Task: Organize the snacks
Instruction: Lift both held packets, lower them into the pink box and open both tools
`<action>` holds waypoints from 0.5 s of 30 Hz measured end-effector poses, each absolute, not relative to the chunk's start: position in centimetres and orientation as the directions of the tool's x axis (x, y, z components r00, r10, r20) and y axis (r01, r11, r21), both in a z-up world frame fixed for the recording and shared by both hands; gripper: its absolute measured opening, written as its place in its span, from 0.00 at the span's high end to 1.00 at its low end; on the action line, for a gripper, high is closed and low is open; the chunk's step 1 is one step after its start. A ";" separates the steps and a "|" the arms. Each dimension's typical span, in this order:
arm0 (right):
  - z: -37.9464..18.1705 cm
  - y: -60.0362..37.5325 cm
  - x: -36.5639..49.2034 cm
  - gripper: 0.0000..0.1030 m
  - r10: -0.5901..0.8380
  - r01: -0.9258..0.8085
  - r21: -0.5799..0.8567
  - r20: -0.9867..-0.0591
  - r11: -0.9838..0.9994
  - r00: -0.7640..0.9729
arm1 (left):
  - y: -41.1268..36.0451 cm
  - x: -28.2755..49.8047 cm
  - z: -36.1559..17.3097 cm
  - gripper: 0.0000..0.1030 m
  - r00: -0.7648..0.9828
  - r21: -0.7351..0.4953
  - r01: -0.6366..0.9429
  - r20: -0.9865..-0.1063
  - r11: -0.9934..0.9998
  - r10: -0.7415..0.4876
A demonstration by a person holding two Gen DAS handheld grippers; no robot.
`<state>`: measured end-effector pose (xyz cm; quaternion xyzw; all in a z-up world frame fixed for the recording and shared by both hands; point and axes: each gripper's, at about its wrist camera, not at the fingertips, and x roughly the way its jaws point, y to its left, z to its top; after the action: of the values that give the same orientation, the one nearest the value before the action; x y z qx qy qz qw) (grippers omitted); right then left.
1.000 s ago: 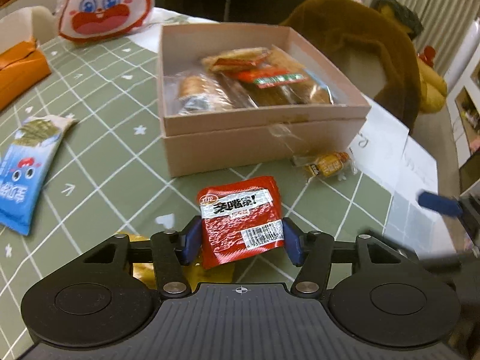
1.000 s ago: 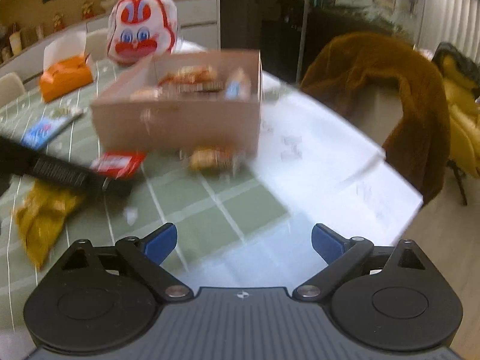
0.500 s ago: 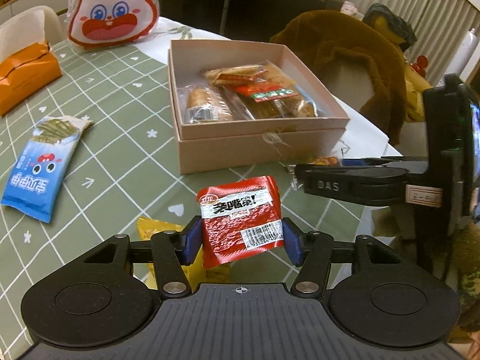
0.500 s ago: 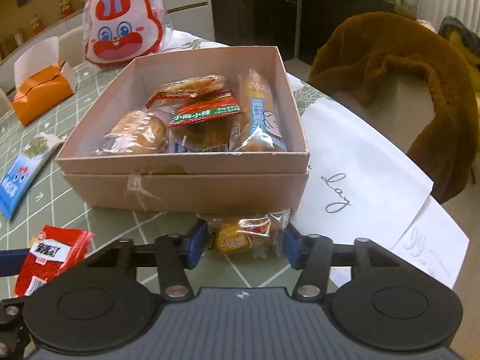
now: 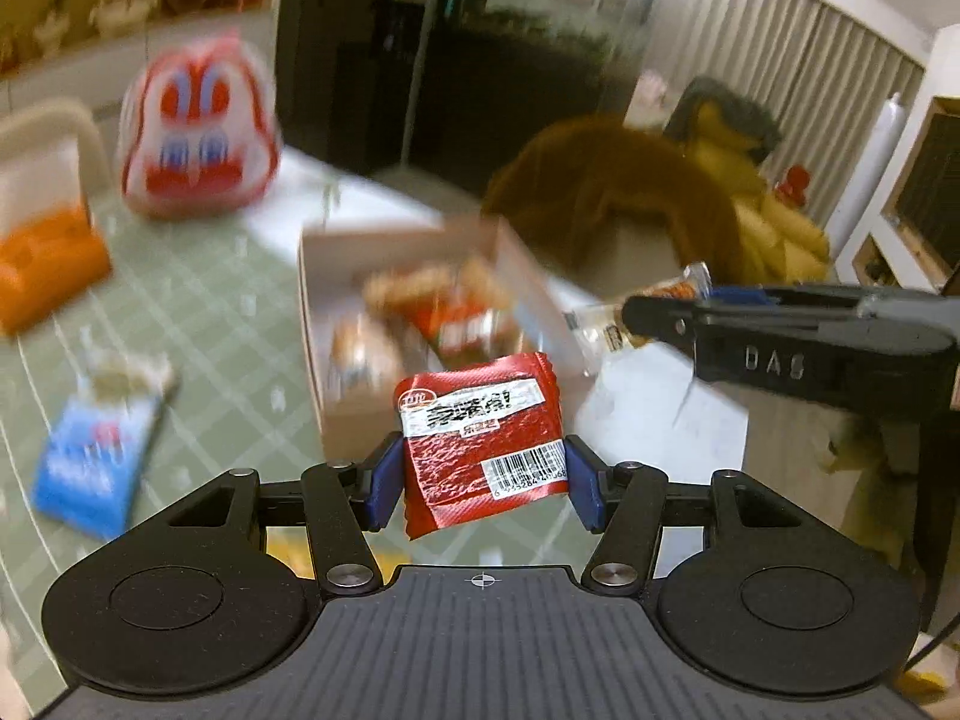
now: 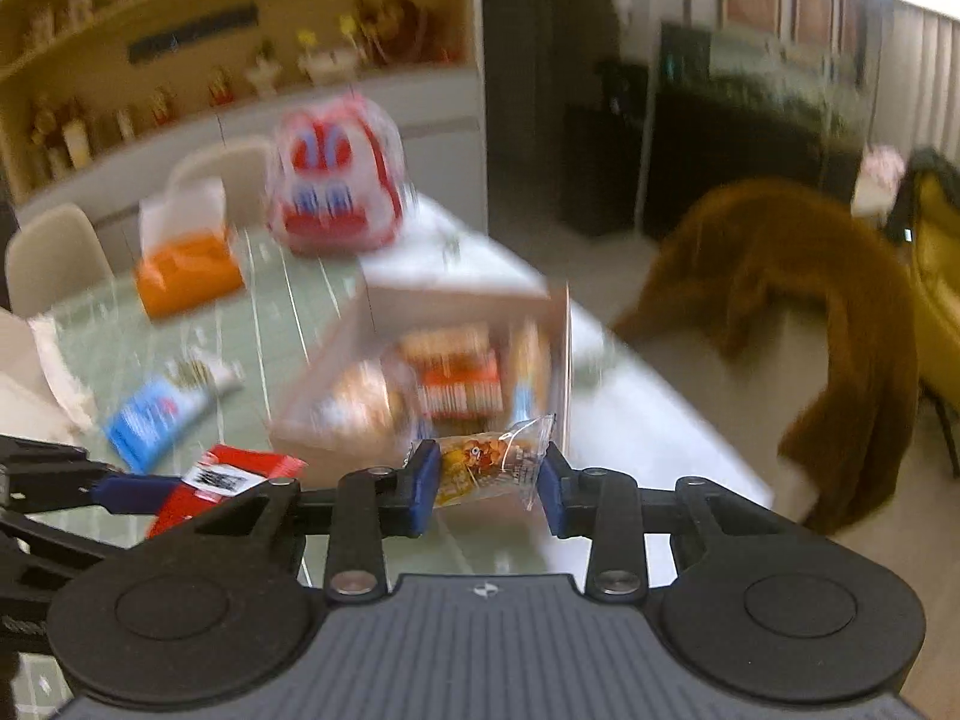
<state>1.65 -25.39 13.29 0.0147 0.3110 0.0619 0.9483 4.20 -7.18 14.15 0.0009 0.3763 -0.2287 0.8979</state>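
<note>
My left gripper (image 5: 480, 480) is shut on a red snack packet (image 5: 480, 438) and holds it in the air in front of the open pink box (image 5: 414, 324), which holds several snacks. My right gripper (image 6: 486, 480) is shut on a small clear-wrapped yellow snack (image 6: 489, 468), lifted near the box (image 6: 432, 372). In the left wrist view the right gripper (image 5: 660, 306) reaches in from the right with that snack (image 5: 606, 324). In the right wrist view the left gripper (image 6: 120, 489) and red packet (image 6: 228, 474) show at lower left.
A blue snack packet (image 5: 90, 456) lies on the green checked tablecloth (image 5: 210, 324) left of the box. An orange tissue box (image 5: 48, 264) and a red-and-white rabbit bag (image 5: 198, 138) stand at the back. A brown-draped chair (image 6: 798, 300) stands right of the table.
Both grippers have risen away from the table with their snacks. The right gripper has lifted the yellow snack off the table. The views are motion-blurred.
</note>
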 end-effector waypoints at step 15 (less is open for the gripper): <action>17.5 -25.2 15.1 0.67 0.135 -0.057 0.144 -0.623 0.988 0.770 | -7.3 17.1 15.0 0.36 0.582 -0.269 0.470 -0.622 0.841 -0.524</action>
<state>15.08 -25.23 17.48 0.0583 0.3350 0.0513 0.9390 17.09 -7.31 14.96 -0.0373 0.3617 -0.2796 0.8886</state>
